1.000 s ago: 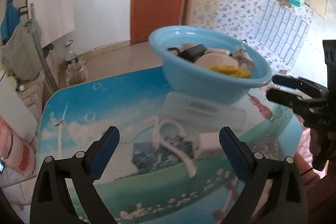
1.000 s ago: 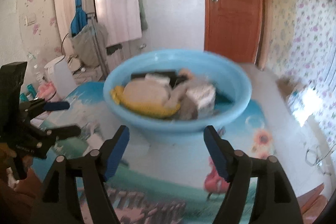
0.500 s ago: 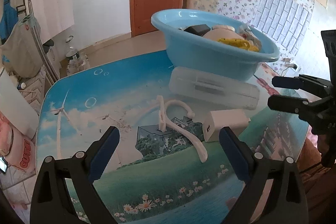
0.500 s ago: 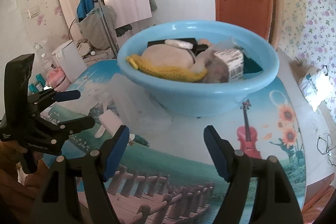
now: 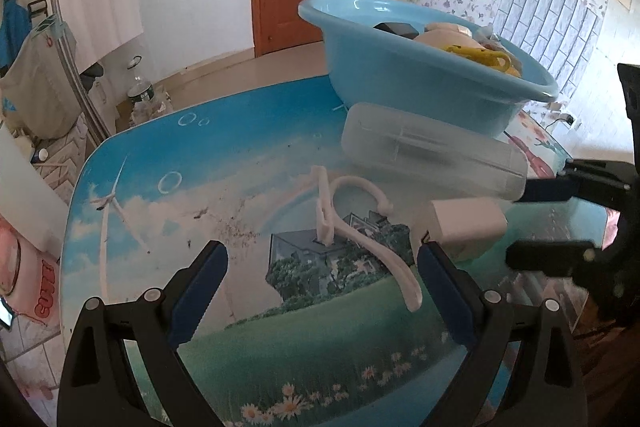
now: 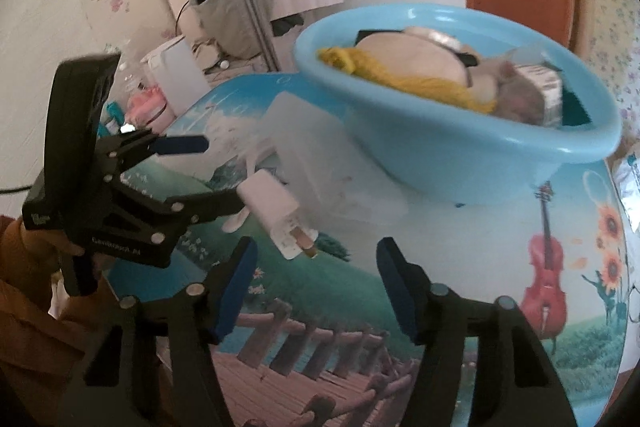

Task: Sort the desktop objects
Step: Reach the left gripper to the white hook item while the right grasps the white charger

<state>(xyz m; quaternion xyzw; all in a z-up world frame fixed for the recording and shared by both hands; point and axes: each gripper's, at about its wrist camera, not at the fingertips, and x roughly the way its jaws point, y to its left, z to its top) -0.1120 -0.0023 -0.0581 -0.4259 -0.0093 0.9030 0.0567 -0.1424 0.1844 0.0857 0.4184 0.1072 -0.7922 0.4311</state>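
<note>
The white charger [image 5: 466, 223], beside the blue basin [image 5: 404, 67], looks light, rigid, slick; take its flat sides. Left gripper [image 5: 322, 291] and right gripper [image 6: 316, 287] both spread, empty, the right's jaws just narrowing.

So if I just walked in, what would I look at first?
Probably the big blue basin at the far side of the table, piled with a yellow knitted thing and other stuff. In front of it lie a frosted plastic box, a white charger block and a white plastic hook. Both grippers, left and right, hang open over the picture-covered tabletop.
</note>
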